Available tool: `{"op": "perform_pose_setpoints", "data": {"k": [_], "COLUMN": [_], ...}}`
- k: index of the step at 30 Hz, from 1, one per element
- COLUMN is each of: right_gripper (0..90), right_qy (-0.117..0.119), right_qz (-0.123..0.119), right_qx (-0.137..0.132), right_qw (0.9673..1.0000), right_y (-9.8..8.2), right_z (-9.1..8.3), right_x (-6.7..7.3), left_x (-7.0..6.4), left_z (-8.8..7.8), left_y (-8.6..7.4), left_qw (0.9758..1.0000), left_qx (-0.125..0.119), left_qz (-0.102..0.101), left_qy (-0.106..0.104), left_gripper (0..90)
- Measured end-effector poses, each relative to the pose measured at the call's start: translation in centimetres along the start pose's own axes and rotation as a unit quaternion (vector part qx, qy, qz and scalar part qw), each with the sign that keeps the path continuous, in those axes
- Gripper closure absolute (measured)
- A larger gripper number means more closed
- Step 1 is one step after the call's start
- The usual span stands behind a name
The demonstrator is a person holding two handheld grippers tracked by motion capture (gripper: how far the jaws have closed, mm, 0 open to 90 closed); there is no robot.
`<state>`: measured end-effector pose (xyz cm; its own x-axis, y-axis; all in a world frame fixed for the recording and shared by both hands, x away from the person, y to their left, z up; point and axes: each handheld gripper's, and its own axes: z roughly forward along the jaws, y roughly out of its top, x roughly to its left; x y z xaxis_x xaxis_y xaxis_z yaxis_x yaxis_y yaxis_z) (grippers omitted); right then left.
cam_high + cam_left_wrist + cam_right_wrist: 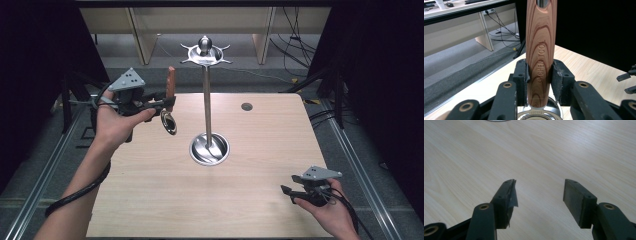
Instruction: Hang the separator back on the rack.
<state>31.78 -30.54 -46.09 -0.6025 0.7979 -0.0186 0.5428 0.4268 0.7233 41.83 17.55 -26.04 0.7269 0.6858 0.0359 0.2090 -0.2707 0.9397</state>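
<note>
— While the left gripper (161, 104) hangs upper left of the frame, what's it got?
— Clamped on a spoon's (170, 102) wooden handle, bowl down, beside the stand (208, 105).
— And the right gripper (290, 191)?
— Lower right, jaws apart over the table (260, 145), holding nothing.

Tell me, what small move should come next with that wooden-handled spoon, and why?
Probably carry it right and upward, toward the hooks of the metal stand. The left gripper already clamps the spoon upright by its handle, bowl hanging down, left of the stand's pole and below its hooks. The right gripper waits open near the table's front.
</note>
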Motion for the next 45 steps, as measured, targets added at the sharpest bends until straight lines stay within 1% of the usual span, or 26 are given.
{"op": "perform_pose_setpoints", "data": {"k": [4, 8, 9, 10, 11, 12, 14, 15, 16, 18, 19, 25, 26, 28, 29, 30, 31, 33, 35, 36, 45], "right_gripper": [43.9, 43.9, 43.9, 43.9, 43.9, 43.9, 43.9, 43.9, 43.9, 43.9, 43.9, 43.9, 43.9, 43.9, 43.9, 43.9, 43.9, 43.9, 43.9, 43.9, 43.9], "right_qy": [0.003, 0.001, 0.003, 0.002, 0.004, 0.002, 0.002, 0.006, 0.007, 0.006, 0.005, 0.005, 0.005, 0.005, 0.007, 0.004, 0.006, 0.008, 0.009, 0.011, 0.009], "right_qz": [-0.001, 0.001, 0.008, 0.002, 0.01, 0.003, 0.003, 0.018, 0.012, 0.016, 0.009, 0.009, 0.016, 0.012, 0.02, 0.008, 0.014, 0.017, 0.015, 0.007, 0.007], "right_qx": [0.003, -0.001, 0.001, -0.001, 0.004, -0.001, -0.001, 0.004, 0.003, 0.003, 0.004, 0.007, 0.004, 0.007, 0.01, 0.002, 0.005, 0.005, 0.006, 0.006, 0.005], "right_qw": [1.0, 1.0, 1.0, 1.0, 0.9999, 1.0, 1.0, 0.9998, 0.9999, 0.9999, 0.9999, 0.9999, 0.9999, 0.9999, 0.9997, 1.0, 0.9999, 0.9998, 0.9998, 0.9999, 0.9999], "right_y": [0.0, 0.0, 0.0, 0.0, 0.0, 0.0, 0.0, 0.0, 0.0, 0.0, 0.0, 0.0, 0.0, 0.0, 0.1, 0.0, 0.0, 0.1, 0.1, 0.1, 0.1], "right_z": [0.0, 0.0, 0.0, 0.0, 0.0, 0.0, 0.0, 0.0, 0.0, 0.0, 0.0, 0.0, 0.0, -0.1, -0.1, 0.0, 0.0, -0.1, -0.1, 0.0, 0.0], "right_x": [-0.1, 0.0, 0.1, 0.0, 0.1, 0.0, 0.0, 0.2, 0.1, 0.2, 0.1, 0.1, 0.2, 0.1, 0.2, 0.1, 0.2, 0.2, 0.1, 0.0, 0.0], "left_x": [0.1, 0.1, 0.1, 0.1, 0.1, 0.2, 0.3, 0.3, 0.4, 0.4, 0.4, 0.6, 0.6, 0.7, 0.7, 0.8, 0.8, 0.8, 0.8, 0.8, 0.9], "left_z": [0.1, 0.2, 0.2, 0.3, 0.3, 0.3, 0.4, 0.4, 0.5, 0.5, 0.5, 0.5, 0.5, 0.6, 0.6, 0.6, 0.7, 0.7, 0.7, 0.8, 1.0], "left_y": [0.2, 0.4, 0.4, 0.5, 0.6, 0.6, 0.8, 0.8, 0.9, 1.0, 1.1, 1.4, 1.4, 1.5, 1.6, 1.6, 1.6, 1.7, 1.9, 1.9, 2.3], "left_qw": [1.0, 1.0, 1.0, 1.0, 1.0, 1.0, 1.0, 1.0, 1.0, 1.0, 1.0, 1.0, 0.9999, 0.9999, 0.9999, 0.9999, 0.9999, 0.9999, 0.9999, 0.9999, 0.9998], "left_qx": [0.0, 0.001, 0.001, 0.001, 0.0, 0.001, 0.001, 0.001, 0.0, 0.002, 0.003, 0.003, 0.003, 0.003, 0.003, 0.003, 0.003, 0.002, 0.001, 0.001, 0.002], "left_qz": [0.0, 0.003, 0.004, 0.004, 0.005, 0.005, 0.005, 0.005, 0.004, 0.006, 0.007, 0.007, 0.008, 0.008, 0.007, 0.008, 0.008, 0.008, 0.007, 0.008, 0.009], "left_qy": [0.0, 0.001, 0.0, -0.001, 0.0, 0.0, -0.001, -0.002, -0.003, -0.004, -0.005, -0.006, -0.006, -0.007, -0.007, -0.008, -0.009, -0.009, -0.011, -0.011, -0.015], "left_gripper": [67.1, 67.1, 67.1, 67.1, 67.1, 67.1, 67.1, 67.1, 67.1, 67.1, 67.1, 67.1, 67.1, 67.0, 67.1, 67.1, 67.1, 67.0, 67.0, 67.1, 67.0]}}
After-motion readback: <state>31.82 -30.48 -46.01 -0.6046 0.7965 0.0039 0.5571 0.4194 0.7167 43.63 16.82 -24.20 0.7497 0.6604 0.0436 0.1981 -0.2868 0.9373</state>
